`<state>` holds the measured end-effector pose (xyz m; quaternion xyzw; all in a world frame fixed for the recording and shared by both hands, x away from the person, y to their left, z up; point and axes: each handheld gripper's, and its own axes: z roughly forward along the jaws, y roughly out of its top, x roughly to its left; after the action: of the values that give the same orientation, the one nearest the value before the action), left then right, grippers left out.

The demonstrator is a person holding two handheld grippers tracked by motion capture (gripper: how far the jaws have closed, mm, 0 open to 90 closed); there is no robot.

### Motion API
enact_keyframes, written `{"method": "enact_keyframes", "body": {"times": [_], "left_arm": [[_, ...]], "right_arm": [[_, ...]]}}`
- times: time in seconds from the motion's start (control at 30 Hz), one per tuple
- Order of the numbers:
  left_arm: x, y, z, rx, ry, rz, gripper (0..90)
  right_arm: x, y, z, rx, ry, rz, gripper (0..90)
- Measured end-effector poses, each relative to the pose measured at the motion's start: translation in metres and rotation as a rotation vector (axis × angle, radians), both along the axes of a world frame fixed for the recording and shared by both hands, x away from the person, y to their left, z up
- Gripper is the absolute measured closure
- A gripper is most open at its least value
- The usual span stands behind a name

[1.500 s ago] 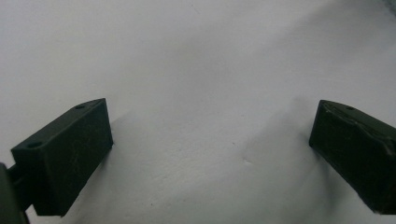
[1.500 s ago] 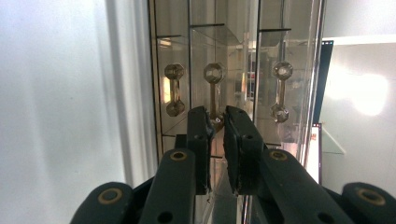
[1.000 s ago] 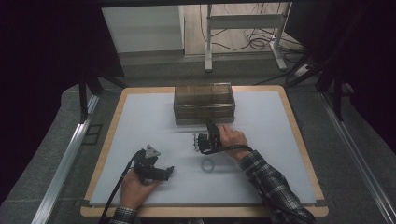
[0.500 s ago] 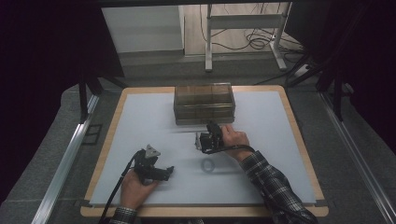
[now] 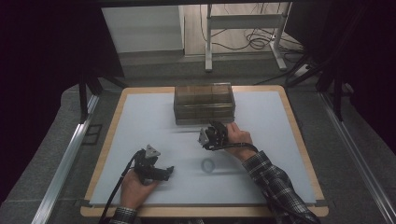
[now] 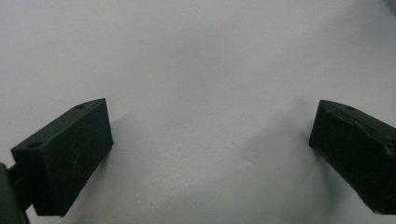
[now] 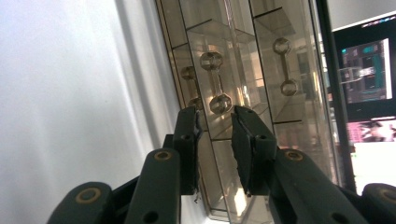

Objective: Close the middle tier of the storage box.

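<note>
- No brand, label or writing that can be read is seen on any of the things.
- A clear brown box of small drawers (image 5: 204,103) is seen standing at the far middle of the white worktop (image 5: 140,121).
- The right gripper (image 5: 211,136) is held just in front of the box, low on its front side.
- In the right gripper view, the box (image 7: 243,70) is seen up close, and its drawers are shown with clear bar handles.
- One drawer handle (image 7: 215,81) is seen just past the tips of the right gripper (image 7: 215,122).
- The right fingers (image 7: 189,140) have just been opening, and a narrow gap is left between them. Nothing is pinched between them.
- A lit screen (image 7: 366,70) is seen at the far edge of the right gripper view, but its writing is too small to be read.
- The left gripper (image 5: 161,171) is rested on the near left part of the worktop, well apart from the box.
- In the left gripper view, the left fingers (image 6: 65,154) are seen spread wide apart, with bare white worktop (image 6: 201,93) between them.
- A small dark ring (image 5: 208,165) is seen lying on the worktop between the two grippers. What it is cannot be told.
- A checked sleeve (image 5: 271,182) is seen on the right arm in the high view.
</note>
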<state>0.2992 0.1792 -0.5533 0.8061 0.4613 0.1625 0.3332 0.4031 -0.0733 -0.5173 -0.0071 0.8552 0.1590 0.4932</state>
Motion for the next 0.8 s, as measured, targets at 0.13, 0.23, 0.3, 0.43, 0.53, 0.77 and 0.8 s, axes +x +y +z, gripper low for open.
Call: {"method": "enact_keyframes", "body": {"times": [0.13,0.23,0.3,0.43,0.53,0.77,0.8], "left_arm": [[0.0,0.0,0.0,0.002,-0.002,-0.002,0.0],[0.0,0.0,0.0,0.002,-0.002,-0.002,0.0],[0.0,0.0,0.0,0.002,-0.001,-0.002,0.0],[0.0,0.0,0.0,0.0,0.0,0.0,0.0],[0.0,0.0,0.0,-0.001,0.0,0.0,0.0],[0.0,0.0,0.0,-0.001,0.0,0.0,0.0],[0.0,0.0,0.0,0.0,0.0,0.0,0.0]], "right_arm": [[0.001,-0.003,0.004,0.038,0.054,-0.001,68.7],[0.004,-0.006,0.007,0.075,0.103,-0.004,68.0],[0.005,-0.007,0.01,0.099,0.132,-0.004,67.7],[0.009,-0.012,0.015,0.146,0.201,0.0,67.2],[0.013,-0.016,0.019,0.182,0.247,0.009,66.8],[0.02,-0.024,0.027,0.243,0.349,0.034,66.1],[0.021,-0.025,0.028,0.25,0.36,0.036,66.2]]}}
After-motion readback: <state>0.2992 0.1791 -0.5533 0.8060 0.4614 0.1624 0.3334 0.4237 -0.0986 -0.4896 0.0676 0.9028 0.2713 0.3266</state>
